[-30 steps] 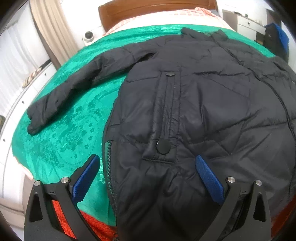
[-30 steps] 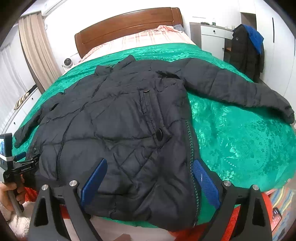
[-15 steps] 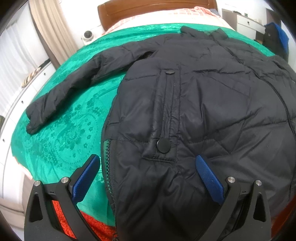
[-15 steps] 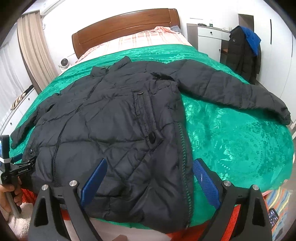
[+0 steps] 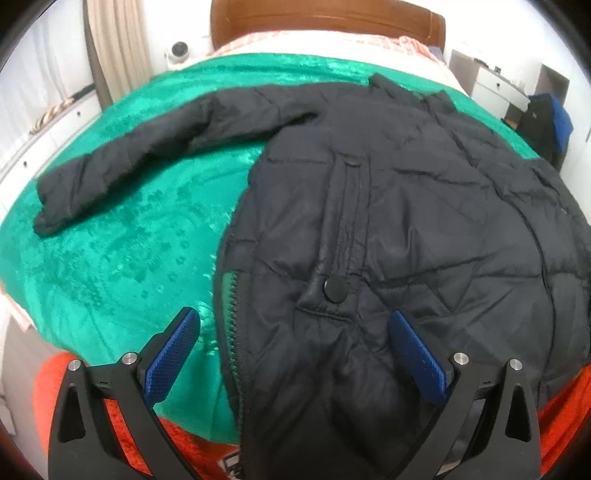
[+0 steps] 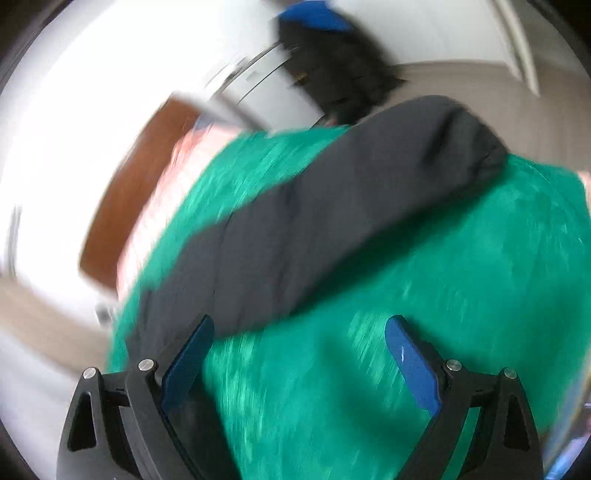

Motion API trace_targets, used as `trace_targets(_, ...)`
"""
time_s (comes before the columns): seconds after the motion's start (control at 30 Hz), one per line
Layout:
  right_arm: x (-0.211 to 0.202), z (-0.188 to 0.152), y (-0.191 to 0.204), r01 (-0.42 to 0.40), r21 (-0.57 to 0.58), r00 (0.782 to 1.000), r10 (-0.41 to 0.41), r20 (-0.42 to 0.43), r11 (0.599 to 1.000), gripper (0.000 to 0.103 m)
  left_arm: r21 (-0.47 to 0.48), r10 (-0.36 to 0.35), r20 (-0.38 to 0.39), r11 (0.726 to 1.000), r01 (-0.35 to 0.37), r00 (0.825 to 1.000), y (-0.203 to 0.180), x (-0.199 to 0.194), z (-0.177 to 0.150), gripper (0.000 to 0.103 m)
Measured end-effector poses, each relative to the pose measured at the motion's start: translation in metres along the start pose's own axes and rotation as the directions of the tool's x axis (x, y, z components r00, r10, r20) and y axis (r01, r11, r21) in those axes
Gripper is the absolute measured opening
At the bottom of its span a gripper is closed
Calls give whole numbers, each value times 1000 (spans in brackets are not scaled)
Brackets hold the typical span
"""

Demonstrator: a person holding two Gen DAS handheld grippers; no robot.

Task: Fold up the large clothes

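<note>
A black quilted puffer jacket [image 5: 399, 229] lies flat on a green bedspread [image 5: 122, 254], collar toward the headboard. Its one sleeve [image 5: 147, 162] stretches out to the left. My left gripper [image 5: 295, 325] is open and empty, low over the jacket's hem beside the zipper edge [image 5: 232, 306]. In the blurred, tilted right wrist view, the jacket's other sleeve [image 6: 332, 225] runs diagonally across the bedspread [image 6: 424, 350], cuff [image 6: 476, 147] at upper right. My right gripper [image 6: 299, 332] is open and empty, just below that sleeve.
A wooden headboard [image 5: 325, 18] and pink pillow stand at the bed's far end. A white dresser [image 5: 495, 88] and a dark coat on a chair [image 5: 546, 122] stand to the right. An orange blanket [image 5: 55, 398] hangs below the bed's near edge.
My right gripper has swung fast to the right and rolled, from facing the whole jacket to hovering by the outstretched right sleeve. My left gripper has shifted slightly, still over the hem.
</note>
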State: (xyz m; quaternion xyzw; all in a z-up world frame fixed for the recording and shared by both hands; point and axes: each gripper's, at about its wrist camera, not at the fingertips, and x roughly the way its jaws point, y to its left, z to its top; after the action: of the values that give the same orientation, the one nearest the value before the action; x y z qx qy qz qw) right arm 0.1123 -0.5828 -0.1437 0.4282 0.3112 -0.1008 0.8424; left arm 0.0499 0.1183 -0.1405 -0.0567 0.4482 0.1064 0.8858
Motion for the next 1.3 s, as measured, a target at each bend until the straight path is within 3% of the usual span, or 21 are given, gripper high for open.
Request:
trace_targets(0.07,14,24,-18,-39,87,998,35,43,995,93,4,14,-2,1000,-14,1000,-1,1,0,103)
trace_targets(0.13,29,44,-34,-40,174,997,29,68,984,79,8,30,-15,1000,-29,999,-3,5,-1,103)
trace_targets(0.2,37,55,-39,-24,221,997,6,81,975,26,8,35,-19,999,-35,999,-3,7,-2,103)
trace_targets(0.3,33,73,-13,19,176,995,-36,95,984,16,4,43,-7,999,-43,999,-1,5,0,103)
trace_targets(0.4,5,87,81,-16,-78,989,27,148,997,16,3,52,14,999,-52,999,3,4,0,103)
trace_targets(0.5,-17,80,186,-91,-321,977,147,154,943,16,-16,37,15,999,-37,999,7,7,0,103)
trace_targets(0.57,-25,58,272,-161,-483,964,242,110,861,16,-27,27,13,999,-27,1000,10,9,1,103)
trace_targets(0.67,-12,8,374,-257,-625,945,328,-2,737,16,-34,26,26,999,-25,999,14,7,1,103)
trace_targets(0.77,23,-64,452,-313,-712,934,340,-111,628,16,-37,40,42,999,-39,998,21,4,-1,103)
trace_targets(0.83,61,-115,484,-321,-740,939,302,-167,591,16,-44,46,49,998,-43,998,27,5,-2,103)
trace_targets(0.87,79,-138,492,-323,-744,942,278,-190,585,23,-51,45,47,998,-42,998,30,5,-3,103)
trace_targets(0.9,101,-165,498,-336,-742,940,251,-229,580,43,-64,37,44,997,-34,998,34,7,-3,103)
trace_targets(0.97,146,-220,498,-359,-735,931,170,-322,575,65,-75,25,41,997,-21,999,37,7,-3,103)
trace_targets(1.0,162,-240,493,-365,-732,924,131,-358,576,65,-76,22,39,997,-19,999,37,8,-4,103)
trace_targets(1.07,191,-283,475,-395,-707,889,51,-454,586,65,-69,28,39,997,-25,999,37,8,-5,103)
trace_targets(1.17,196,-319,449,-454,-667,841,38,-539,590,65,-58,35,40,998,-33,999,36,8,-7,103)
trace_targets(1.3,161,-319,421,-493,-661,829,74,-554,565,65,-74,19,24,997,-17,1000,36,13,-6,103)
